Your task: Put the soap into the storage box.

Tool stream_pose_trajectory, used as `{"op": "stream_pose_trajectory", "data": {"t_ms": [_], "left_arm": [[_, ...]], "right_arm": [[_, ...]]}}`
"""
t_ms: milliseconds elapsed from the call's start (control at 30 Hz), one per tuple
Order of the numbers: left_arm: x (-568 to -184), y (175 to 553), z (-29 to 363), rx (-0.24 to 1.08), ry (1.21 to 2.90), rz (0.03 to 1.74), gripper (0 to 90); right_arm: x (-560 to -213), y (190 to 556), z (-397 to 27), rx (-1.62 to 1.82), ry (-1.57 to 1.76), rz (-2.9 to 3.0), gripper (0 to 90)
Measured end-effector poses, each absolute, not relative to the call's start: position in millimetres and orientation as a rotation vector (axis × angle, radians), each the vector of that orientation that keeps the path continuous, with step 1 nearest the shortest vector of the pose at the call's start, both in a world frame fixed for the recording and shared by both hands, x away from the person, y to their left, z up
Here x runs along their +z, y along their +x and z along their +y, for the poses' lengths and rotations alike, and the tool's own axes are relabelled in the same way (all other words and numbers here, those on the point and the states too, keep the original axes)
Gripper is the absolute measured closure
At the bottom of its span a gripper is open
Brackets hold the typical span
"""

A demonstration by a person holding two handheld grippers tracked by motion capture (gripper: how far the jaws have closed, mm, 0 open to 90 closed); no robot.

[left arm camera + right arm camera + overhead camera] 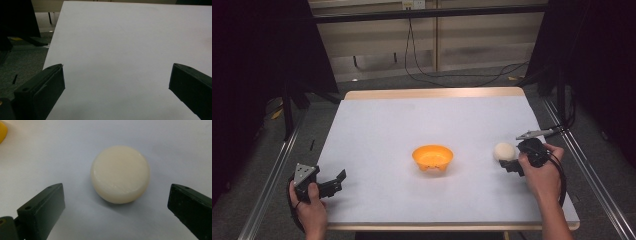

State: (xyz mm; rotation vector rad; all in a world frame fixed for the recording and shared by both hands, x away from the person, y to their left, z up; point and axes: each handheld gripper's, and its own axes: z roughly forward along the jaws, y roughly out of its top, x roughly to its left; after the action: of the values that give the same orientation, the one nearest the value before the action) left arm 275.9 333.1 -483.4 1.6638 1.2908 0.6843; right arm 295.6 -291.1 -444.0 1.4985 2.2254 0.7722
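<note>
A cream-white round puck point(504, 151) lies on the white table sheet at the right. My right gripper point(511, 165) is open just behind it, with the puck point(120, 174) lying a little ahead of the gap between the two black jaws. The right gripper point(116, 202) holds nothing. An orange bowl point(432, 157) stands near the middle of the table, and its yellow-orange rim point(2, 131) peeks in at the top left of the right gripper view. My left gripper point(337, 181) rests open at the table's near left edge, and the left gripper point(116, 81) has bare sheet between its jaws.
The white sheet point(412, 130) covers a wooden table point(432, 93). Metal rails point(267, 185) run along both sides on the floor. Cables point(452, 75) trail on the floor beyond the far edge. Dark curtains hang left and right.
</note>
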Motion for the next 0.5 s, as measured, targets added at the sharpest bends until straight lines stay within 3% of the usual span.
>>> {"op": "stream_pose_trajectory", "data": {"t_ms": [500], "left_arm": [[-483.4,276.2,333.4,0.684,1.666,1.291,0.0]], "right_arm": [[-446.6,309.8,-282.1,0.770,1.504,2.254,0.7]]}}
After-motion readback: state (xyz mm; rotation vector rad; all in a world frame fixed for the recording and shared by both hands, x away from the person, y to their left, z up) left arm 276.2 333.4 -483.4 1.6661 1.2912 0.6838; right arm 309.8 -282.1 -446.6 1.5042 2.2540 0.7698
